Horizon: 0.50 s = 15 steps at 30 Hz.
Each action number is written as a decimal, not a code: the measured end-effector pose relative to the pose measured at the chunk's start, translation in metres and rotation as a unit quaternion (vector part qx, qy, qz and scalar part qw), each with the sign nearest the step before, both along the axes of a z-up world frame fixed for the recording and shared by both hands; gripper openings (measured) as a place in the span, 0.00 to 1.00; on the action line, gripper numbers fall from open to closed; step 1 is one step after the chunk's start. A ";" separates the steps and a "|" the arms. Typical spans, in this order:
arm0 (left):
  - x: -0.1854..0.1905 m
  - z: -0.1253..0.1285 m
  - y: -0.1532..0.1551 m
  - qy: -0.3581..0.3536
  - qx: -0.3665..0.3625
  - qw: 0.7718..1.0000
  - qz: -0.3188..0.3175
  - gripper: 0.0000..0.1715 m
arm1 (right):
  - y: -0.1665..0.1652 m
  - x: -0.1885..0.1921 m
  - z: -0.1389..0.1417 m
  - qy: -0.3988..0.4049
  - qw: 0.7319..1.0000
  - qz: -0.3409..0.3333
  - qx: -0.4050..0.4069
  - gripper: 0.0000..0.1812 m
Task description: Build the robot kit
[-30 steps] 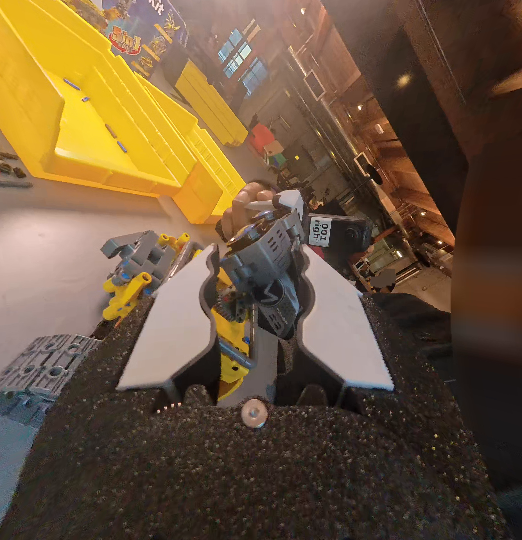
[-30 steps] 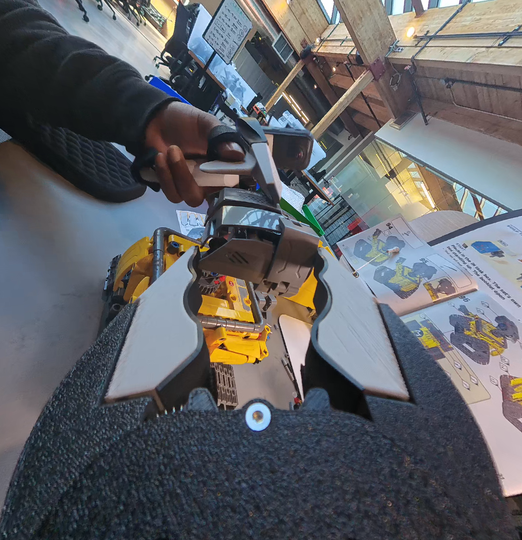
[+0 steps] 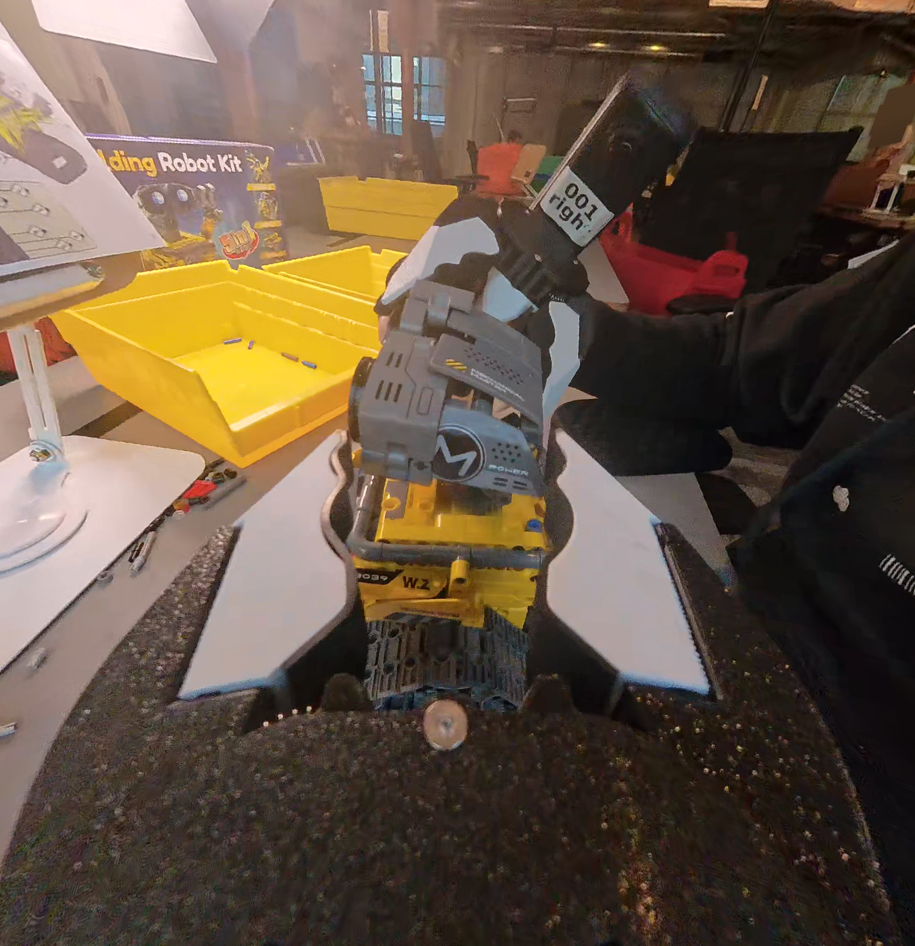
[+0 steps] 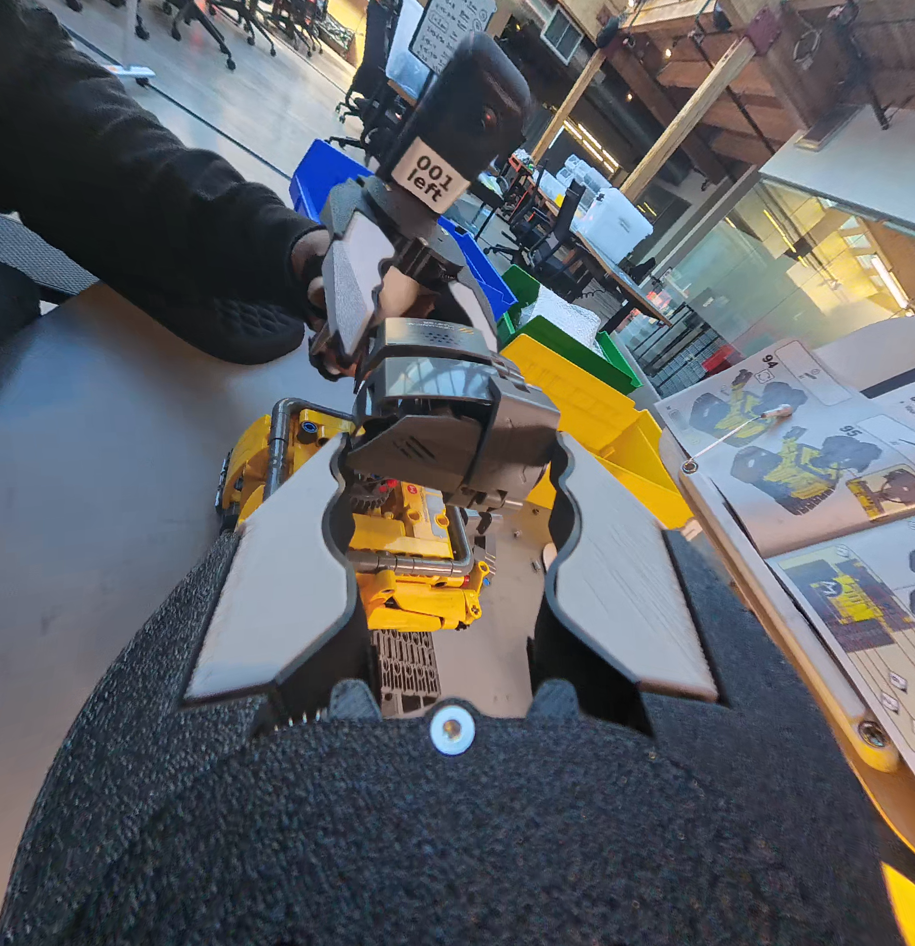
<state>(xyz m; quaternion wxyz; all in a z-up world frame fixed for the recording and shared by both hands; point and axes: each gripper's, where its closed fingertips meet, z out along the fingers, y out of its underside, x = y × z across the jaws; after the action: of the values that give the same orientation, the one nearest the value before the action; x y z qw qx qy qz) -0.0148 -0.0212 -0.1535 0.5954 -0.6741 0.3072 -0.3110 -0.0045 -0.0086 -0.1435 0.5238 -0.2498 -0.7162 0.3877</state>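
Grey plastic fills both claws: the left claw (image 3: 445, 440) has its two pale fingers pressed against the sides of the grey cab (image 3: 409, 409) of a toy tracked vehicle. The right claw (image 4: 450, 450) is closed on the same cab from the opposite side. Each claw shows in the other's view, tipped down onto the cab's top. Gripping from both sides looks meant to steady the cab or seat it squarely on the model.

Directly below the left claw's fingertips, the yellow body (image 3: 445, 527) carries the cab. Nearer the left claw's base are the dark tracks (image 3: 440, 655), which rest on the grey surface (image 4: 112, 460).

Ahead and to the left of the left claw stands a yellow bin (image 3: 138, 348) with a few small pins loose on its floor. Behind it is the kit box (image 3: 189, 205), dark with printed lettering. Loose small parts (image 3: 204, 486) lie left of that claw, beside a white stand (image 3: 86, 486).

To the right of the right claw, an instruction booklet (image 4: 803, 460) lies open on a tilted board, within easy sight. Its pages show numbered steps and pictures of the model.

The cab carries a round emblem and small printed words, and the body has short code markings. Each claw's camera bears a white sticker (image 3: 573, 212).
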 end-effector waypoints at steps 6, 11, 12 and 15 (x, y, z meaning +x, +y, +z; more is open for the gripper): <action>-0.002 -0.002 -0.003 0.024 0.018 0.999 0.034 0.43 | 0.004 0.005 -0.002 -0.028 0.999 -0.011 -0.020 0.43; -0.002 -0.002 -0.004 0.021 0.018 0.999 0.032 0.43 | -0.001 0.015 0.015 -0.033 0.996 0.025 -0.077 0.46; -0.002 -0.002 -0.004 0.019 0.017 0.999 0.030 0.43 | -0.002 0.017 0.020 -0.031 0.995 0.034 -0.092 0.46; -0.002 -0.001 -0.004 0.020 0.025 0.999 0.029 0.43 | 0.000 0.019 0.040 -0.012 0.986 0.053 -0.161 0.31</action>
<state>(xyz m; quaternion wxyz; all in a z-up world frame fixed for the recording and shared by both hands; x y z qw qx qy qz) -0.0164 -0.0251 -0.1548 0.6145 -0.6739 0.3064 -0.2725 0.0144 -0.0083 -0.1033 0.4471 -0.2970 -0.6629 0.5220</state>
